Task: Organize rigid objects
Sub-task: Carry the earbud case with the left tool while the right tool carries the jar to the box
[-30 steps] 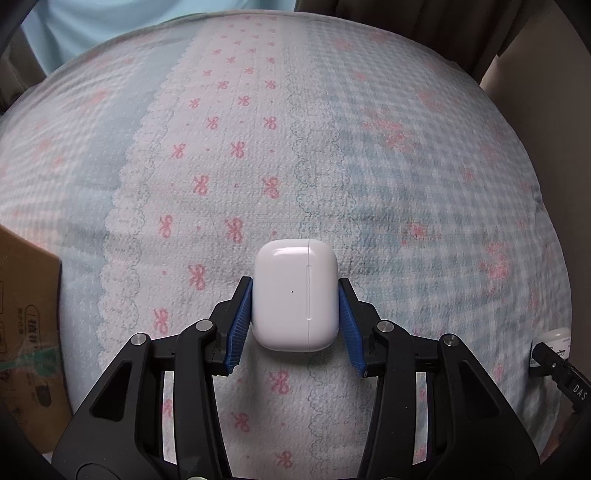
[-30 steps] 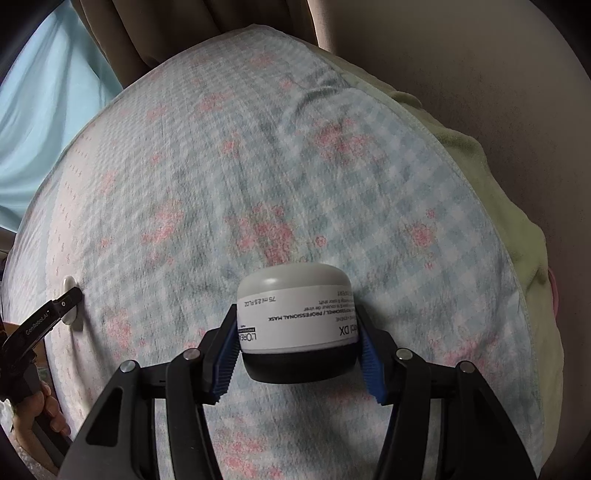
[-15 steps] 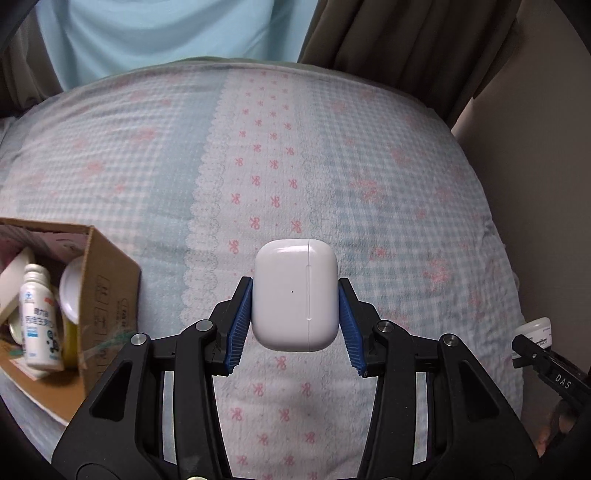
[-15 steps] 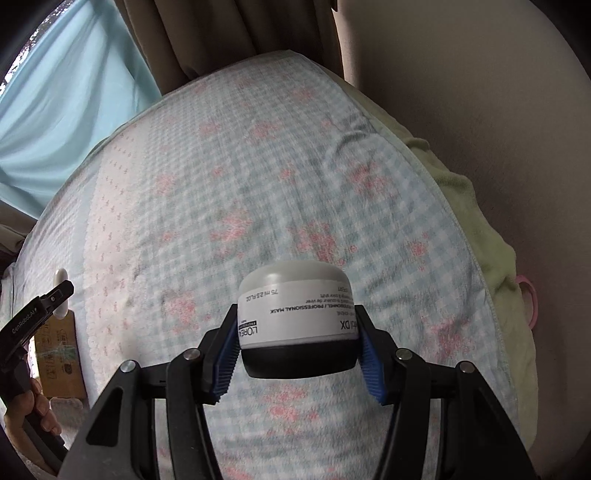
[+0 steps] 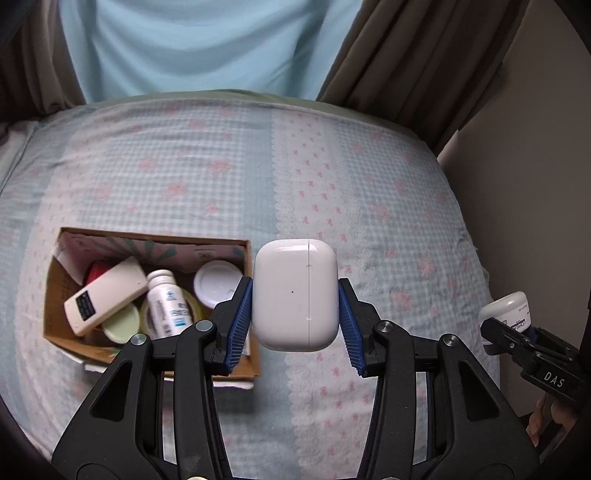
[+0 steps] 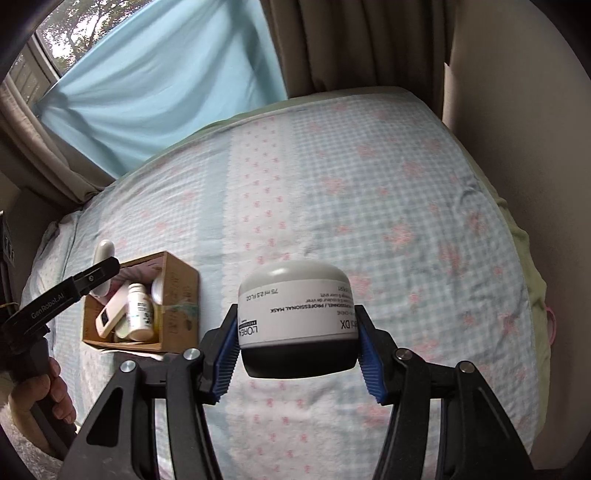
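Gripping a smooth white rounded earbud case [image 5: 295,293], the left gripper [image 5: 293,323] hangs above the checked bedsheet [image 5: 388,192]; left of its fingers, an open cardboard box [image 5: 51,295] holds a white labelled bottle [image 5: 166,304], jars and a white remote. The right gripper [image 6: 298,354] clamps an upside-down white-and-black jar [image 6: 297,319] reading "PROFESSIONAL MASK". Only its view shows "GenRobot.AI" lettering.

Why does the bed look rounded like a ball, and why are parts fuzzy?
Left wrist view: the fisheye lens bulges the bed; the earbud case is sharp, the box slightly smeared. Right wrist view: same bulge, jar crisp, bedspread soft, daylight from the window.
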`<action>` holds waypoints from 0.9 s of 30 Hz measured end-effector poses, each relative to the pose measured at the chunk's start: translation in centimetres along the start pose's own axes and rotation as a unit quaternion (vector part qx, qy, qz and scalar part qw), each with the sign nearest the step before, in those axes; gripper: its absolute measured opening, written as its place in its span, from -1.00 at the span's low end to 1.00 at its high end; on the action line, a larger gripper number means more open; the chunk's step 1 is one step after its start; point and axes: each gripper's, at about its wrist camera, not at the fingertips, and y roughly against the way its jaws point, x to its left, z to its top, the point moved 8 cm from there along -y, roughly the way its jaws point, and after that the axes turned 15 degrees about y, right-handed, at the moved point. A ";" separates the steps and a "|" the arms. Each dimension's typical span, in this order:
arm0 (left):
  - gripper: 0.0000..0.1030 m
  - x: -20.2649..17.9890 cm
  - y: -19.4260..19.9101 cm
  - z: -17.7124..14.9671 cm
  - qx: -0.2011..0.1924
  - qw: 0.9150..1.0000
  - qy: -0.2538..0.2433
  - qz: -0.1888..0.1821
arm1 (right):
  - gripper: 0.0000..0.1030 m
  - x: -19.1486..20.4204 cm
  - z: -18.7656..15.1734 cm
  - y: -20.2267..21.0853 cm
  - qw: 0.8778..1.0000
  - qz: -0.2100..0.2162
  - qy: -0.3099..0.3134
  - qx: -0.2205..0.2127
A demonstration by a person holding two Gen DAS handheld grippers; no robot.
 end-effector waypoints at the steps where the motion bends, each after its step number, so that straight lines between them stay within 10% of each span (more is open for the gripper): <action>1: -0.20 1.2 0.9 0.2 -0.001 1.000 0.000 0.001 | 0.03 1.6 0.5 0.2 1.000 0.007 0.001 -0.002; 12: -0.20 14.3 6.3 1.7 0.014 0.999 -0.024 0.018 | 0.03 15.0 4.1 0.1 0.999 0.028 0.017 0.006; 27: -0.20 22.1 2.3 3.9 0.063 0.994 -0.087 0.010 | 0.03 23.7 5.0 -8.8 0.993 0.007 0.076 0.089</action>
